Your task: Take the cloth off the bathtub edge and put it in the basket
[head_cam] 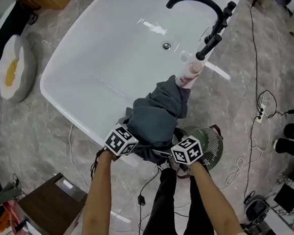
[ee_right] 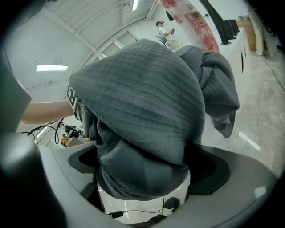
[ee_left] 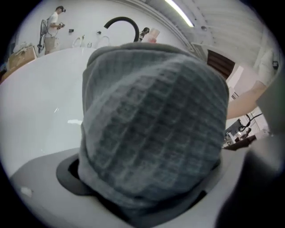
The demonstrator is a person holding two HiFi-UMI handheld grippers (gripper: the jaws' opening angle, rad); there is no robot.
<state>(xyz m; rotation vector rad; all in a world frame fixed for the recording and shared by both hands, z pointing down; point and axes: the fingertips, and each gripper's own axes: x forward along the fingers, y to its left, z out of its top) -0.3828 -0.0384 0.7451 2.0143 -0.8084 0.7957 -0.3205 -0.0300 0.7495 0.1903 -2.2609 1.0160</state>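
Grey waffle-weave cloth (head_cam: pixel 157 116): draped over the near rim of the white bathtub (head_cam: pixel 82 69), at the centre of the head view. Left gripper (head_cam: pixel 123 140): lower centre, jaws spread wide, cloth bunched between them, not pinched. Right gripper (head_cam: pixel 185 150): beside it, likewise released, cloth filling its gap. Green wire basket (head_cam: pixel 210 144): on the floor just right of the right gripper, against the tub. Black faucet (head_cam: pixel 199 11): upper right.

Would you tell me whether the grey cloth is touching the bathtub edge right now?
Touching. The head view shows the cloth draped straight across the bathtub edge, with no gap between them.
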